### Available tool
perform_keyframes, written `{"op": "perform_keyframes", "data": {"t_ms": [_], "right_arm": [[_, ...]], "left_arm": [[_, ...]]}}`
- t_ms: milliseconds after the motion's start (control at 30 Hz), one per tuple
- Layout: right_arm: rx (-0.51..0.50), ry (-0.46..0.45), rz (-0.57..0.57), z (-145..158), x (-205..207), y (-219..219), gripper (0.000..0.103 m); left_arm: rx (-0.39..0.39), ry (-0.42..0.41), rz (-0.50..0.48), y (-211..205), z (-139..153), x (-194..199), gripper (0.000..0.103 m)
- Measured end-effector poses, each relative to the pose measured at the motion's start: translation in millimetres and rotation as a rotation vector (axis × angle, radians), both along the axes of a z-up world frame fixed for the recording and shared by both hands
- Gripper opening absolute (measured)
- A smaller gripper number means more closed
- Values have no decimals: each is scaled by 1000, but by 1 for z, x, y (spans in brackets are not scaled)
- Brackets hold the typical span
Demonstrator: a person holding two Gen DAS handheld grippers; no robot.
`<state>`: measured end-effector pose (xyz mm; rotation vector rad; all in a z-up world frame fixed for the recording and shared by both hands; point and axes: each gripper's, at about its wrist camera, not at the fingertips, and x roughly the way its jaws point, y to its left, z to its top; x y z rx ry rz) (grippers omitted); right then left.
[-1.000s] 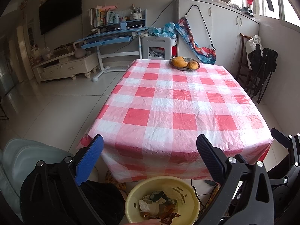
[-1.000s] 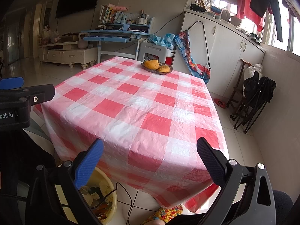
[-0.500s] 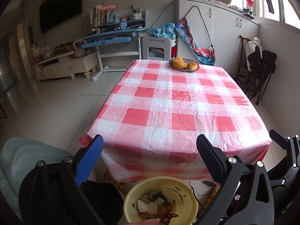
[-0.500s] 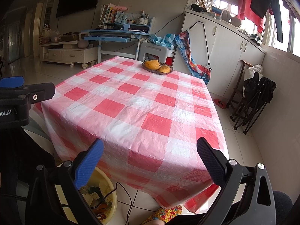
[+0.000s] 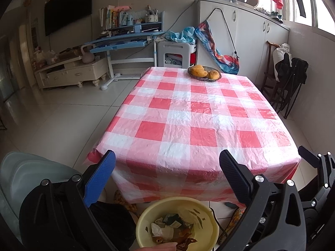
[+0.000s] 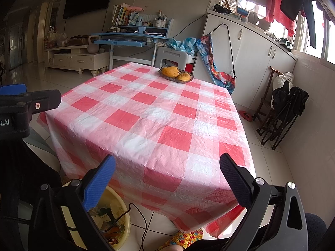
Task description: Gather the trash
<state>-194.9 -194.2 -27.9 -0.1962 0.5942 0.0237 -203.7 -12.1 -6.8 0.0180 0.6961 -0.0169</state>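
Trash [image 5: 173,228] sits heaped in the yellow basin [image 5: 144,219] on the floor, tucked below the surface's [image 5: 188,125] near edge for easy drops; left tongs [image 5: 165,173] gape empty above. Right view: right tongs [image 6: 165,175] spread wide, holding nothing; cloth apparently cleared except the fruit basket [image 6: 175,74].

Your trash [image 5: 171,229] sat heaped in a yellow basin [image 5: 144,217] on the floor, just below the near edge of the table: crumpled white paper, dark green wrappers and orange-brown peel. From the right wrist view you saw the basin [image 6: 123,223] only partly, low at the left, behind the gripper's blue finger.
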Motion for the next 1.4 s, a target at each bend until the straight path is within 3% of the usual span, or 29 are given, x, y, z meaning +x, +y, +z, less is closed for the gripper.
{"op": "perform_keyframes", "data": {"t_ms": [667, 1400], "right_arm": [[-7, -2, 3, 0, 0, 2, 95], [-46, -49, 46, 10, 13, -43, 95]], "left_arm": [[-8, 6, 19, 2, -2, 1, 96], [9, 12, 33, 4, -4, 2, 96]]}}
